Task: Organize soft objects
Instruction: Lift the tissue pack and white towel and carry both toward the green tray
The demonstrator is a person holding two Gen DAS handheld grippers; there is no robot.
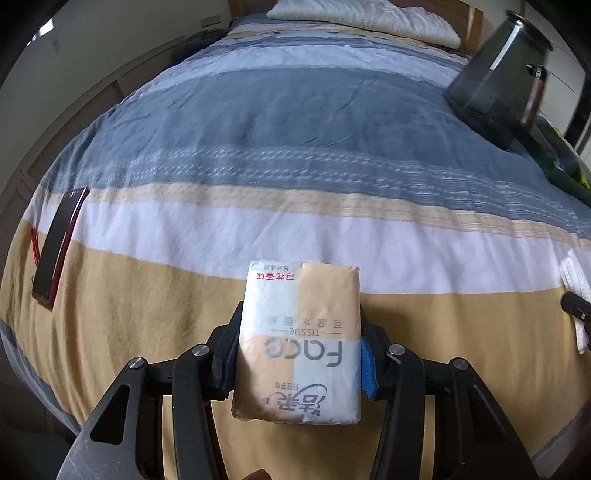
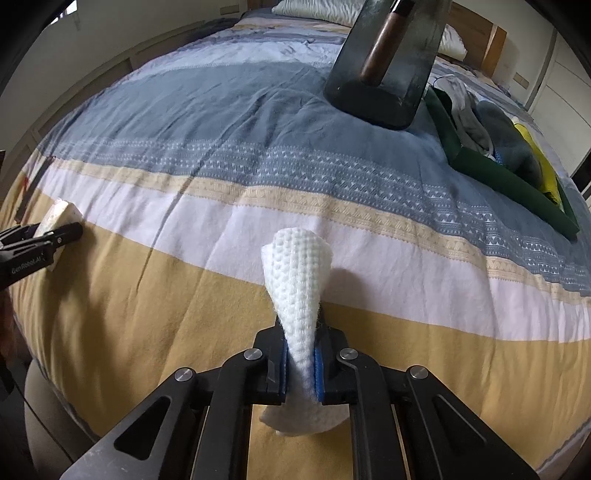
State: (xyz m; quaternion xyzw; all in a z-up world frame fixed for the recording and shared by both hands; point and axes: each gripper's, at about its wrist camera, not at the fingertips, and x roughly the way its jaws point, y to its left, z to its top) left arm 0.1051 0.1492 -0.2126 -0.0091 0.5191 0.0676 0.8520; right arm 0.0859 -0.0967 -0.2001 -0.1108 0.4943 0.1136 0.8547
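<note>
My left gripper (image 1: 299, 354) is shut on a tissue pack (image 1: 301, 332), tan and white with printed text, and holds it just above the striped bedspread (image 1: 258, 155). The same gripper and pack (image 2: 55, 225) show at the far left of the right wrist view. My right gripper (image 2: 301, 365) is shut on a white textured cloth (image 2: 297, 291), folded and pinched at its middle, held above the bed. That cloth (image 1: 574, 284) also shows at the right edge of the left wrist view.
A dark green tray (image 2: 491, 173) with clothes in it lies at the right of the bed. A dark tall container (image 2: 384, 62) stands beside it. A black and red phone (image 1: 59, 247) lies at the left. A white pillow (image 1: 365, 16) is at the headboard.
</note>
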